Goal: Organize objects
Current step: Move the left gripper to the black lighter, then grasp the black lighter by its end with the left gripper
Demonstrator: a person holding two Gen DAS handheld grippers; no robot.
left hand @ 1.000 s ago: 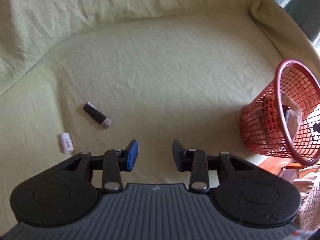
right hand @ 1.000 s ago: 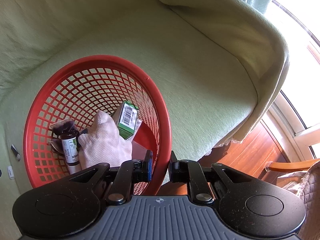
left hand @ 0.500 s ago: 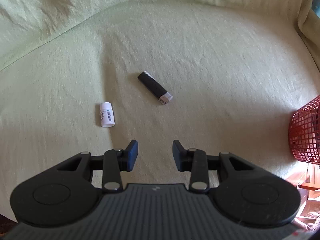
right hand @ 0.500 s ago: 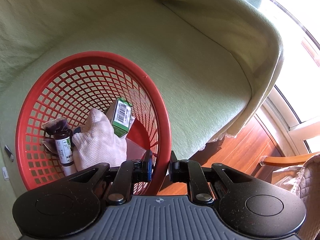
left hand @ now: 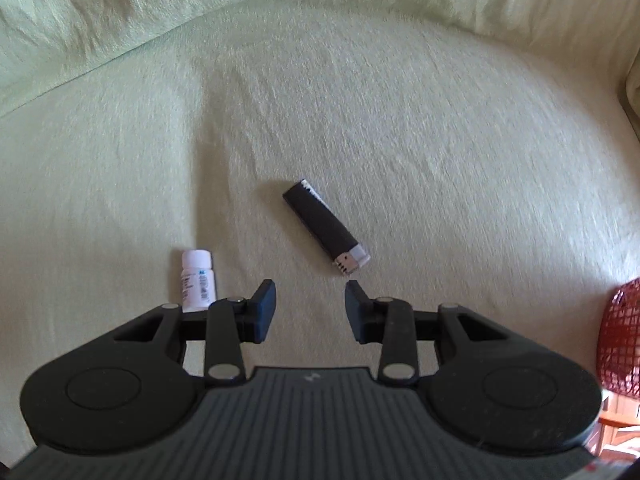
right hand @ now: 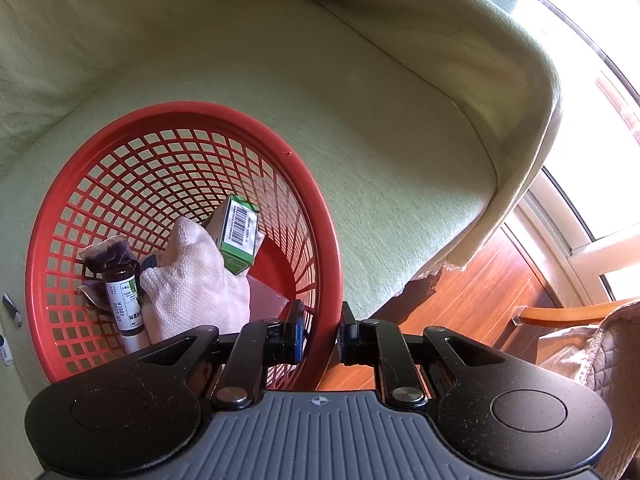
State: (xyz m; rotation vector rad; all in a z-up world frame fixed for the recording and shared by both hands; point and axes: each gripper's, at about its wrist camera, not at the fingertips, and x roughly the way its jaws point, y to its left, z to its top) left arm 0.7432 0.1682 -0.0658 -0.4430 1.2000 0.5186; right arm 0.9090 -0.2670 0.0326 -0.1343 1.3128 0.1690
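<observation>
Left tool [left hand: 310, 303] hangs over the sofa seat, jaws partly open w/ nothing between them. Just beyond its right fingertip lies the black lighter [left hand: 325, 227], flat and diagonal, metal end nearest the tool. Near-left, beside the left finger, a small white pill bottle [left hand: 196, 281] lies on its side. Both loose on the green sofa cover [left hand: 400, 128], apart from each other.

Right tool [right hand: 322, 332] is clamped on the near rim of the red basket [right hand: 192, 109], one finger inside the wall, one outside. In the basket: brown labelled bottle [right hand: 125, 300], white woven cloth [right hand: 196, 284], green barcode box [right hand: 237, 234], dark crumpled pouch [right hand: 106, 254].

Risks, as I judge them: the lighter sits off-centre to the right of the jaw gap and angled, so closing now could clip only the metal end and flick it away. The soft cover may bunch into the pads. The basket is tipped by the rim grip; if that slips, the contents could spill toward the wood floor [right hand: 460, 292].

Views: left wrist shows the lighter and bottle up close, basket only as a sliver at right edge. Right wrist shows the basket contents and rim grip; the loose items are tiny specks far left.
</observation>
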